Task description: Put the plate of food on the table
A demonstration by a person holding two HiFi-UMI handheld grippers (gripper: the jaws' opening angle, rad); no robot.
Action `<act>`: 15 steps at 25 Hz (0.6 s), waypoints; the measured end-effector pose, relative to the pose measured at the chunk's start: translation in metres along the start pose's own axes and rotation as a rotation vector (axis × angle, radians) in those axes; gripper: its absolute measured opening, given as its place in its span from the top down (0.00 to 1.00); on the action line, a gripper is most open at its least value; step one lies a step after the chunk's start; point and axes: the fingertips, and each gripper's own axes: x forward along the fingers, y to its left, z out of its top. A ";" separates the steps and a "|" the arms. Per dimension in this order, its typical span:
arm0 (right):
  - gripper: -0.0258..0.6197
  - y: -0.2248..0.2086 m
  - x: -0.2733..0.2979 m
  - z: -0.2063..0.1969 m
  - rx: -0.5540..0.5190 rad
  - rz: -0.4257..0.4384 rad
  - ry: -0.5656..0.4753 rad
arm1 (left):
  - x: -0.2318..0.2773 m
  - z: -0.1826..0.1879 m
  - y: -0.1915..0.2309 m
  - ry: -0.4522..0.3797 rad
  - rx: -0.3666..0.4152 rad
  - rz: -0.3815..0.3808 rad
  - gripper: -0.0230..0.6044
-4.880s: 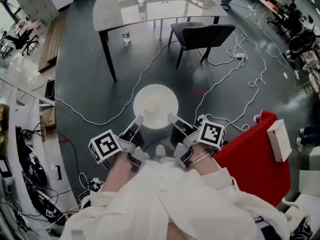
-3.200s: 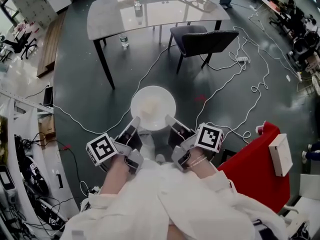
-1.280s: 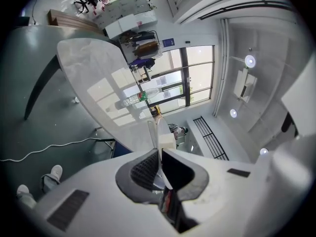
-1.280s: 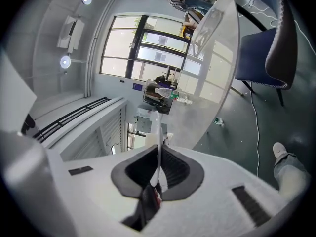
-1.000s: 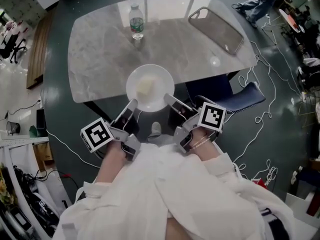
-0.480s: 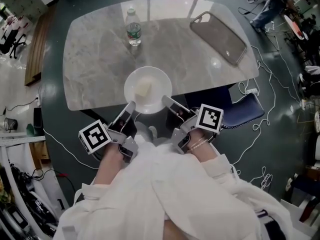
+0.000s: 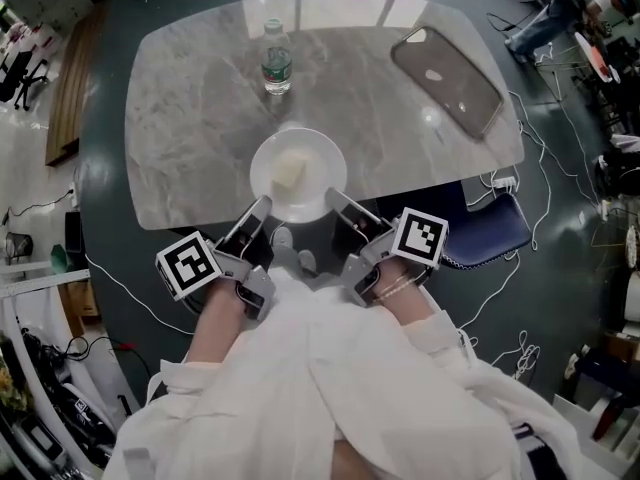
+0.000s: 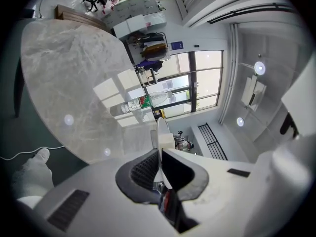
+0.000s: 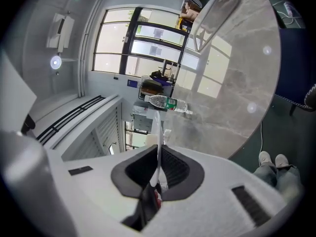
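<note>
Left gripper [image 7: 260, 206] and right gripper [image 7: 334, 198] each clenched on the near rim of the white plate [image 7: 322, 158], 1 pale food piece [image 7: 289, 173] on it, plate held over the marble table [image 7: 190, 138] near edge, 1 bottle [image 7: 277, 61] standing behind.

Daylight from the windows [image 9: 148, 43] glares across the glossy tabletop [image 7: 190, 138] (ceiling lamps [image 9: 55, 62] mirror there as spots); both gripper views bulge, corners black.
</note>
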 end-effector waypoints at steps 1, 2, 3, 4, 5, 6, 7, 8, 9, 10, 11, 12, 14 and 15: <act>0.94 0.001 0.007 0.005 0.004 -0.003 -0.004 | 0.005 0.009 0.000 0.007 0.000 0.000 0.92; 0.94 0.003 0.014 0.008 0.007 -0.004 -0.008 | 0.008 0.017 -0.001 0.013 0.006 -0.001 0.92; 0.94 0.005 0.020 0.012 0.008 -0.005 -0.014 | 0.011 0.025 -0.001 0.019 0.017 -0.004 0.92; 0.94 0.006 0.029 0.016 0.011 -0.009 -0.020 | 0.016 0.035 0.000 0.027 0.028 -0.009 0.92; 0.94 0.006 0.041 0.021 0.016 -0.014 -0.026 | 0.021 0.048 0.003 0.036 0.035 -0.012 0.92; 0.94 0.005 0.054 0.026 0.023 -0.017 -0.031 | 0.028 0.060 0.006 0.045 0.036 -0.006 0.92; 0.94 0.004 0.066 0.032 0.027 -0.020 -0.036 | 0.033 0.072 0.010 0.053 0.036 0.003 0.92; 0.94 0.003 0.076 0.036 0.030 -0.023 -0.040 | 0.038 0.081 0.014 0.059 0.035 0.010 0.92; 0.94 0.002 0.083 0.039 0.032 -0.028 -0.043 | 0.041 0.088 0.016 0.063 0.035 0.014 0.92; 0.94 0.002 0.088 0.041 0.032 -0.034 -0.047 | 0.043 0.094 0.018 0.064 0.035 0.014 0.92; 0.94 0.002 0.092 0.043 0.032 -0.038 -0.049 | 0.045 0.099 0.019 0.064 0.034 0.009 0.92; 0.94 0.003 0.095 0.044 0.034 -0.040 -0.050 | 0.046 0.102 0.018 0.064 0.033 0.005 0.92; 0.94 0.009 0.093 0.043 0.043 -0.040 -0.051 | 0.043 0.101 0.013 0.063 0.032 0.008 0.92; 0.94 0.011 0.090 0.042 0.046 -0.037 -0.051 | 0.041 0.098 0.010 0.062 0.033 0.012 0.92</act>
